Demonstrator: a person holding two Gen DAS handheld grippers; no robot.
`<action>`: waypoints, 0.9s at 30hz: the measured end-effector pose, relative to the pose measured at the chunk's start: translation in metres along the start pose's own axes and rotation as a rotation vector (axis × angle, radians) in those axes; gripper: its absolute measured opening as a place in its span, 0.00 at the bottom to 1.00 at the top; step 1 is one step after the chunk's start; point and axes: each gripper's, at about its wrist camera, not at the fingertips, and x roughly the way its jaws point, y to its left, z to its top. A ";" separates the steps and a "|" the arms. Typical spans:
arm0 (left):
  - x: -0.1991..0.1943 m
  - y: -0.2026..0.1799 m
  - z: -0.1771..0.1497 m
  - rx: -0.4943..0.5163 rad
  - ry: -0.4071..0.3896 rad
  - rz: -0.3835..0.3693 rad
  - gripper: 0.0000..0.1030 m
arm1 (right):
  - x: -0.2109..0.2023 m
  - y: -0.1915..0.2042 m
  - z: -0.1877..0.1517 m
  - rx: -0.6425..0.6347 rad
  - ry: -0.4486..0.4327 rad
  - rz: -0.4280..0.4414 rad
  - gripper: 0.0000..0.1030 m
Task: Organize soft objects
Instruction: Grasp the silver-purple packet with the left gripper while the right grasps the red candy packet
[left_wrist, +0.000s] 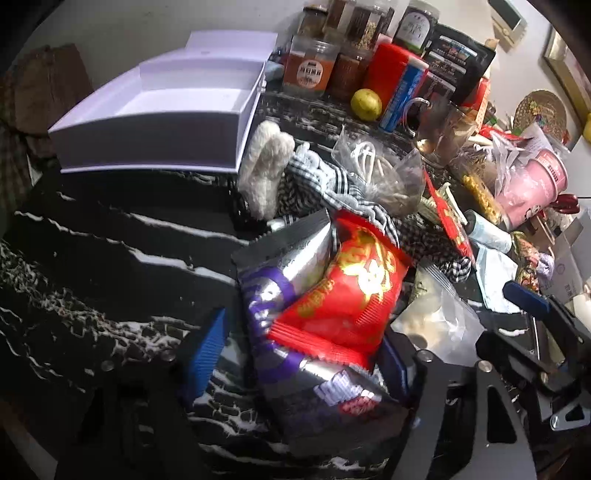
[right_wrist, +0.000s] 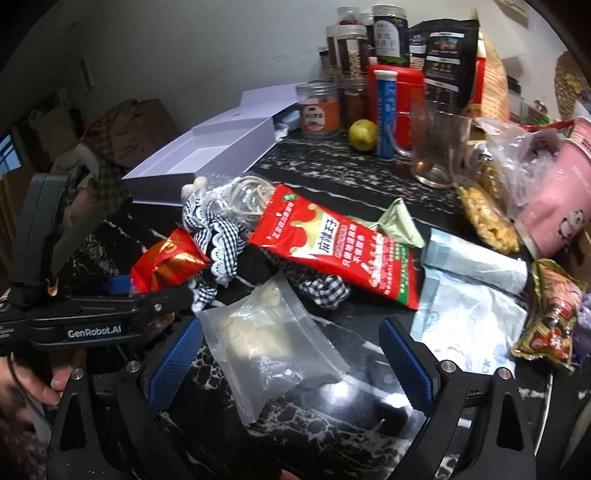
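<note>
Crinkly red-and-gold snack packet (left_wrist: 347, 288), puffed

Both views dim, fisheye-warped, dark vignette at corners. Light falls from far right. Glare on the glossy black marble-patterned tabletop (right_wrist: 343, 391) and silver-purple foil snack bag (left_wrist: 295, 266). Near edges soft, slight motion blur.

Both wrist views angle down, close, sharing the white box (left_wrist: 155, 122).

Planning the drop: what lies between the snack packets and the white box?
Left wrist view: bare black marble between the snack packets and white box.
</note>
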 end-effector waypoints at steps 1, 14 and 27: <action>0.001 -0.002 -0.001 0.016 0.001 0.004 0.66 | 0.001 0.000 0.000 -0.001 0.002 0.009 0.95; -0.018 -0.005 -0.011 0.132 -0.017 0.052 0.38 | 0.010 0.011 0.008 -0.038 0.015 0.056 0.95; -0.032 0.012 -0.023 0.186 -0.036 0.160 0.39 | 0.007 0.037 0.007 -0.077 0.007 0.088 0.95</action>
